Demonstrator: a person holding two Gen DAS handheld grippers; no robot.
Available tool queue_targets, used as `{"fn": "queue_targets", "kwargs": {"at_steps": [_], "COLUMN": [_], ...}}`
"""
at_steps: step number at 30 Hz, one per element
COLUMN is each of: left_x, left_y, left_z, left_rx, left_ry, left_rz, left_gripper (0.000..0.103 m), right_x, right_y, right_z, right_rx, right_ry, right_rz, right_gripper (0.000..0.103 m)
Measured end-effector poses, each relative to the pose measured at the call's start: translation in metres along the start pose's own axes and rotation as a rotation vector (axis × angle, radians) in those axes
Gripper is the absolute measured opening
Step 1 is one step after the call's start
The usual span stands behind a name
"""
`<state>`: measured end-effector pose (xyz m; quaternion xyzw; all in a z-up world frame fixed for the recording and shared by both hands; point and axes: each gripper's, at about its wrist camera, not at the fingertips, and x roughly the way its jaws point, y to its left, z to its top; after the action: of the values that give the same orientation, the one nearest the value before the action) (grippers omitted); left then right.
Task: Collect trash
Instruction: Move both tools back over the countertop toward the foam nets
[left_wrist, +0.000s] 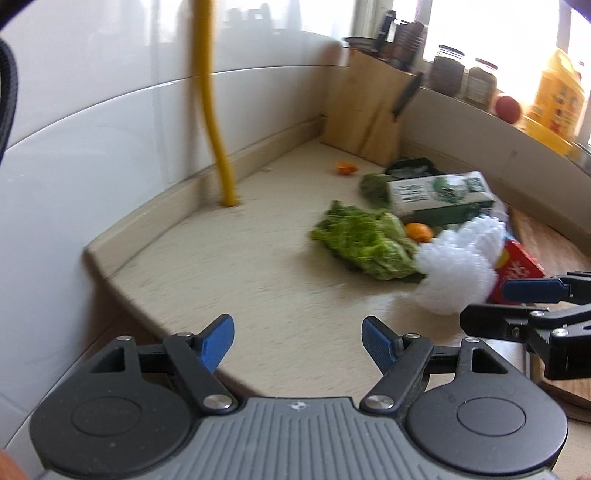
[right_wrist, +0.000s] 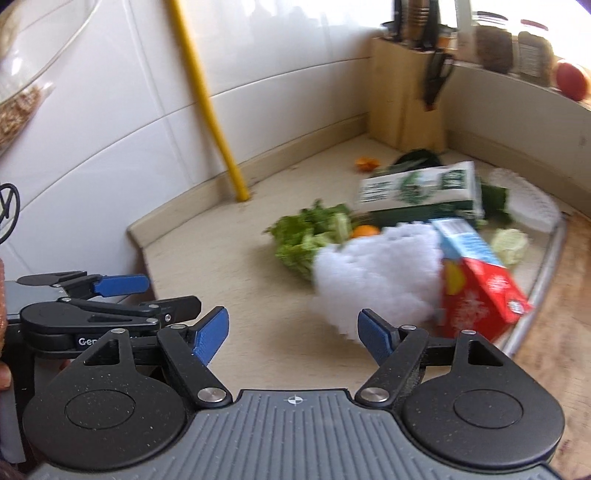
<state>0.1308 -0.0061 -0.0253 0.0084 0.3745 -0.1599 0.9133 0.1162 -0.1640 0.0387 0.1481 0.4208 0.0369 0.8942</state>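
Trash lies in a heap on the beige counter (left_wrist: 229, 266): a white foam net wrap (left_wrist: 458, 269) (right_wrist: 373, 273), green leafy scraps (left_wrist: 365, 240) (right_wrist: 310, 236), a green-and-white carton (left_wrist: 439, 194) (right_wrist: 421, 188), a red-and-blue carton (right_wrist: 480, 280) (left_wrist: 517, 266), and orange peel (left_wrist: 346, 168) (right_wrist: 366, 163). My left gripper (left_wrist: 297, 343) is open over bare counter, left of the heap. My right gripper (right_wrist: 293, 334) is open, its right finger close in front of the foam wrap. Nothing is held by either. Each gripper shows at the edge of the other's view.
A yellow pipe (left_wrist: 218, 140) rises from the counter by the white tiled wall. A wooden knife block (left_wrist: 364, 107) stands in the corner. Jars (left_wrist: 448, 68), a tomato (left_wrist: 509, 107) and a yellow bottle (left_wrist: 557, 96) line the sill. A wooden board (right_wrist: 554, 332) lies at right.
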Motion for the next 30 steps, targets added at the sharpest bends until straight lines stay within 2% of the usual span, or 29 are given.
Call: {"fn": "queue_targets", "kwargs": {"at_steps": [18, 22, 30], "left_x": [0.039, 0.050, 0.076], "left_y": [-0.081, -0.099, -0.122], "left_z": [0.026, 0.030, 0.042], "left_rx": [0.141, 0.172, 0.220], "left_ry": [0.037, 0.048, 0.061], "left_rz": [-0.194, -0.220, -0.226], "left_gripper": [0.074, 0.074, 0.075], "right_x": [-0.019, -0.022, -0.021], "right_y": [-0.068, -0.085, -0.112], "right_z": [-0.006, -0.008, -0.007], "right_rx": [0.121, 0.149, 0.174], "right_ry": [-0.014, -0.010, 0.006], "right_rz": [-0.171, -0.195, -0.204], "right_gripper": [0.086, 0.086, 0.087]}}
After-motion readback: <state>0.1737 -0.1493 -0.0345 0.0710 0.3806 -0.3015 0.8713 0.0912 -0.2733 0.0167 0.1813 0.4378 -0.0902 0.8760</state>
